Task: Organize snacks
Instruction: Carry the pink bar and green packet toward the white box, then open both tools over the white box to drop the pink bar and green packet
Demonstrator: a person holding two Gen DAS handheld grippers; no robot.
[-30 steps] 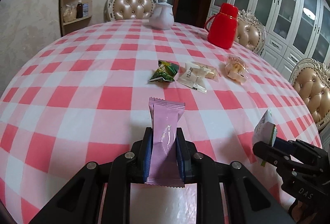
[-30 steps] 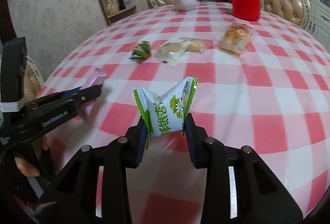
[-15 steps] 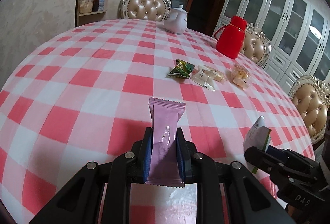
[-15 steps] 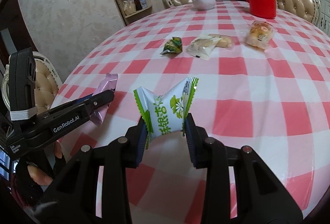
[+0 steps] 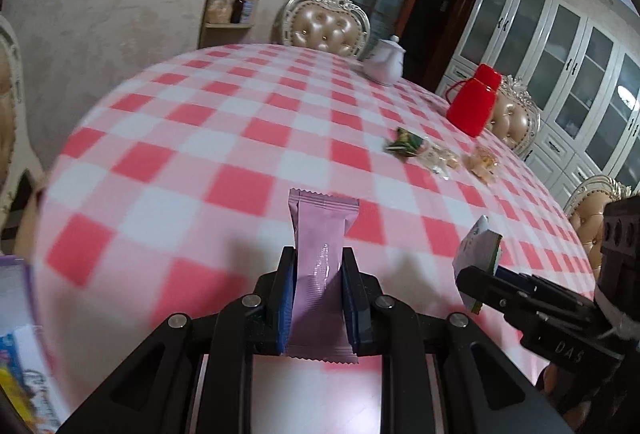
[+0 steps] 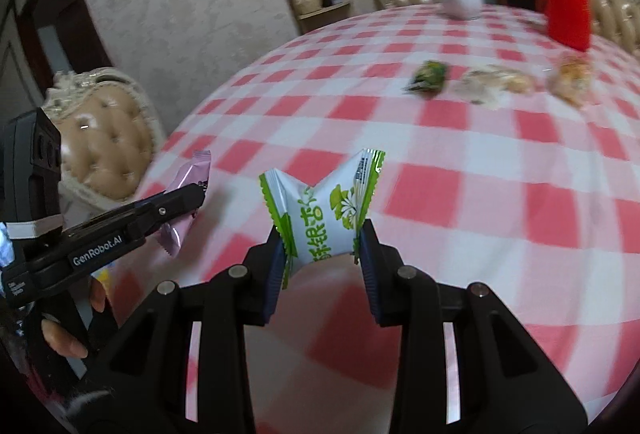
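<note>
Clamped in my left claw [image 5: 319, 284] is a pink snack packet [image 5: 320, 266], standing upright between the fingers, its crimped top edge above the checked bench [image 5: 224, 138]. My right claw [image 6: 322, 250] pinches a white-and-green snack packet [image 6: 326, 210] by its lower half, so the two upper corners flare outward. Both packets are held over the near edge of the bench. From the left view, my right claw sits off to the right with its packet edge-on; from the right view, my left claw sits off to the left.

Far ahead of both claws, three more snacks lie in a row on the cloth: a green wrapper [image 6: 428, 76], a pale packet [image 6: 494, 84] touching it or nearly so, and a clear-wrapped pastry [image 6: 570, 80]. Beyond them stand a red thermos [image 6: 566, 0] and a white teapot [image 5: 384, 62].
</note>
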